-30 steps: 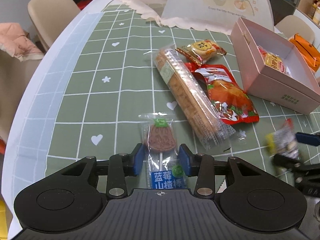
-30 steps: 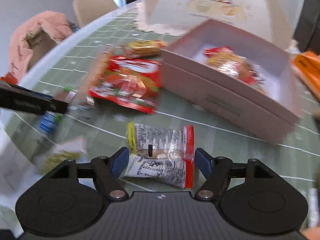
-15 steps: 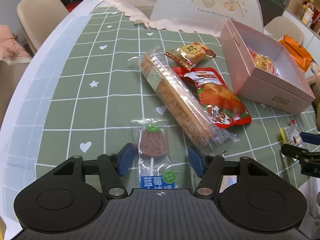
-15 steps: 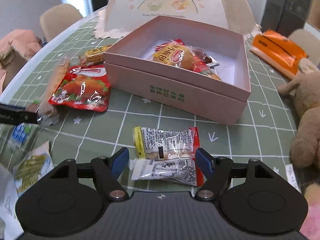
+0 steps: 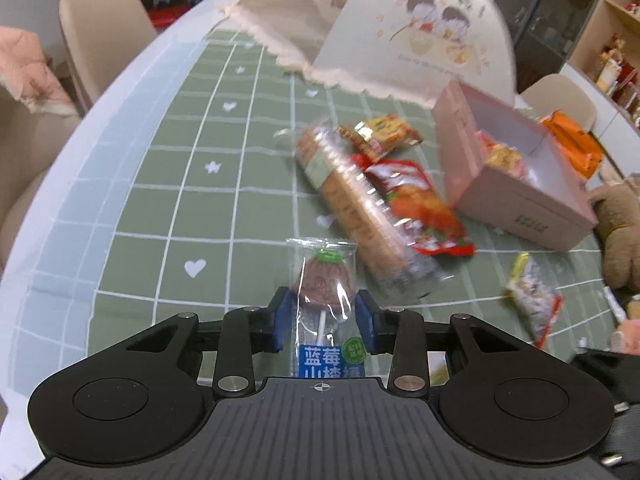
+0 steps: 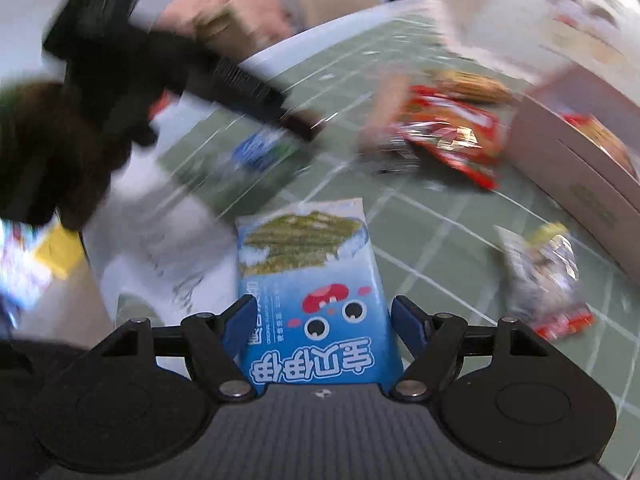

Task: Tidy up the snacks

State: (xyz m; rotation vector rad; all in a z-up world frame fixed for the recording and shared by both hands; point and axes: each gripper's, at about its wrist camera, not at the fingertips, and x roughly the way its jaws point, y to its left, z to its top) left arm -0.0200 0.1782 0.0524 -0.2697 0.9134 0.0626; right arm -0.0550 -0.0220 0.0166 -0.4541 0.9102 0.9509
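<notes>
A brown lollipop (image 5: pixel 326 280) in a clear wrapper with a blue label sits between the blue pads of my left gripper (image 5: pixel 323 320). The jaws are closing and both pads touch the wrapper's edges. My right gripper (image 6: pixel 324 322) stands open astride a blue seaweed packet (image 6: pixel 304 248) that lies flat on the green checked cloth; a gap shows at the right pad. The open pink box (image 5: pixel 516 200) with several snacks inside stands at the right, and its wall (image 6: pixel 580 168) also shows in the blurred right wrist view.
A long cracker sleeve (image 5: pixel 356 208), a red pouch (image 5: pixel 420 204) and a small yellow snack (image 5: pixel 380 132) lie mid-table. A small clear packet (image 5: pixel 532 300) lies near the box. A mesh food cover (image 5: pixel 400 32) stands behind, a plush toy (image 5: pixel 620 232) at the right edge.
My left jaws spread wide around the lollipop, then came in onto its wrapper. My right gripper swung left, away from the clear packet and over the blue seaweed packet.
</notes>
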